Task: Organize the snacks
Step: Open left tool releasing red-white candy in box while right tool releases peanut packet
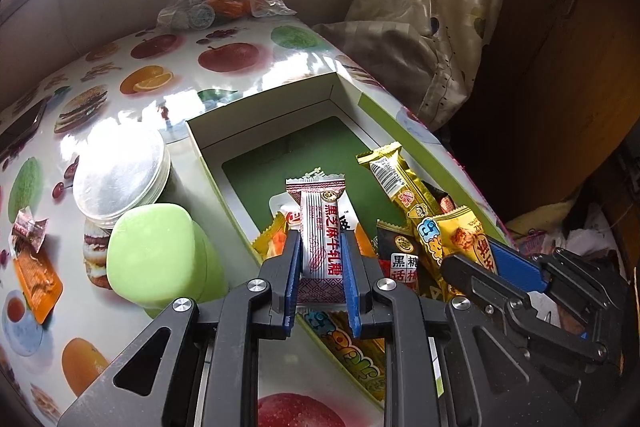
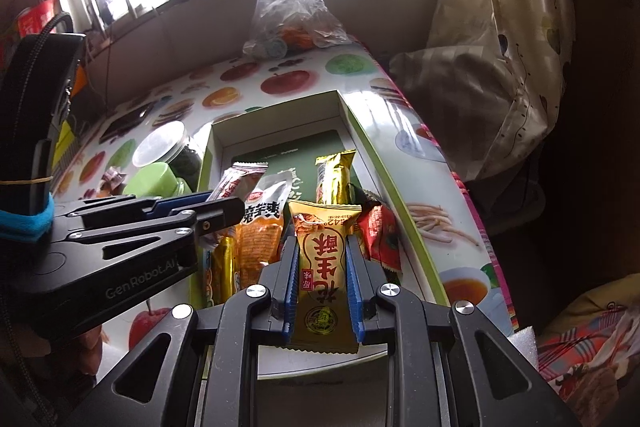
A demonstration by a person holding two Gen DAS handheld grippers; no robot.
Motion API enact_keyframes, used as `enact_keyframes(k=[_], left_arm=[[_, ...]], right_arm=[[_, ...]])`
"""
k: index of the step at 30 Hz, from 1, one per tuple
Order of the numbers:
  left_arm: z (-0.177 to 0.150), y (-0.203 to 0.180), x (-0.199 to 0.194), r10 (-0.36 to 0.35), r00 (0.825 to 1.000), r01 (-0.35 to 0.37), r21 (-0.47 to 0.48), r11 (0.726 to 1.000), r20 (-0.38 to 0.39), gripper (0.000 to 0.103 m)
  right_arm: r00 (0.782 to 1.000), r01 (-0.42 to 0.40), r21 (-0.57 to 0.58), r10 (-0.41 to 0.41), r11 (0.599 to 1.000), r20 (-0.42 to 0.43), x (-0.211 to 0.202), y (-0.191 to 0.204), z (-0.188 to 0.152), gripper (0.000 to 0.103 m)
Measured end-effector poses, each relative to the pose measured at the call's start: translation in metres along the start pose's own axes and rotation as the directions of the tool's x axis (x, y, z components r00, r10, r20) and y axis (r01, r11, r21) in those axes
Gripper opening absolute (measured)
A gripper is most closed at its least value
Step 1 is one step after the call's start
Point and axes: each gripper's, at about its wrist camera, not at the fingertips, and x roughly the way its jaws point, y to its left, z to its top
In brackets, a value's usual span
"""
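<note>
Left wrist view: the left gripper [image 1: 320, 259] has its fingers [image 1: 291, 267] pinching a white-and-red sesame nougat bar [image 1: 322, 231] across its width.
Nougat bar axis: long axis runs forward along the fingers, far end tilted down toward the box [image 1: 344, 89].
Nougat bar position: above the near end of the box, over loose packets (an orange packet shows just beneath it).
Right wrist view: the right gripper [image 2: 322, 267] pinches a yellow peanut crisp bar [image 2: 322, 259] the same way, long axis along the fingers.
Peanut crisp position: above the near right part of the box, beside a gold wrapper bar [image 2: 334, 179] and a red packet [image 2: 382, 239].
Box state: snacks piled at the near end; the green floor [image 1: 280, 163] at the far end is bare.
Governing relation: free space lies ahead of and below both pairs of fingers, along each bar's own axis.
Nearer hand: cannot tell; the grippers sit side by side, left one nearer the green jar lid [image 1: 154, 247] on the counter [image 1: 240, 75].
Judgement: each bar probably needs lowering and then release.
</note>
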Motion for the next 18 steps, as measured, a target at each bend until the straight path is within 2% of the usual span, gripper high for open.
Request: enact_keyframes(k=[3,11,18], left_arm=[[0.0,0.0,0.0,-0.001,1.0,0.001,0.002,1.0,0.001,0.02],[0.0,0.0,0.0,0.001,1.0,-0.001,0.001,1.0,0.001,0.021],[0.0,0.0,-0.005,-0.001,1.0,0.001,-0.003,1.0,0.015,0.023]], right_arm=[[1.0,0.018,-0.019,-0.018,1.0,0.001,-0.001,0.003,-0.003,0.02],[1.0,-0.01,-0.026,0.01,1.0,0.0,0.0,0.009,-0.01,0.02],[1.0,0.0,-0.026,0.0,1.0,-0.009,0.003,0.01,-0.015,0.02]])
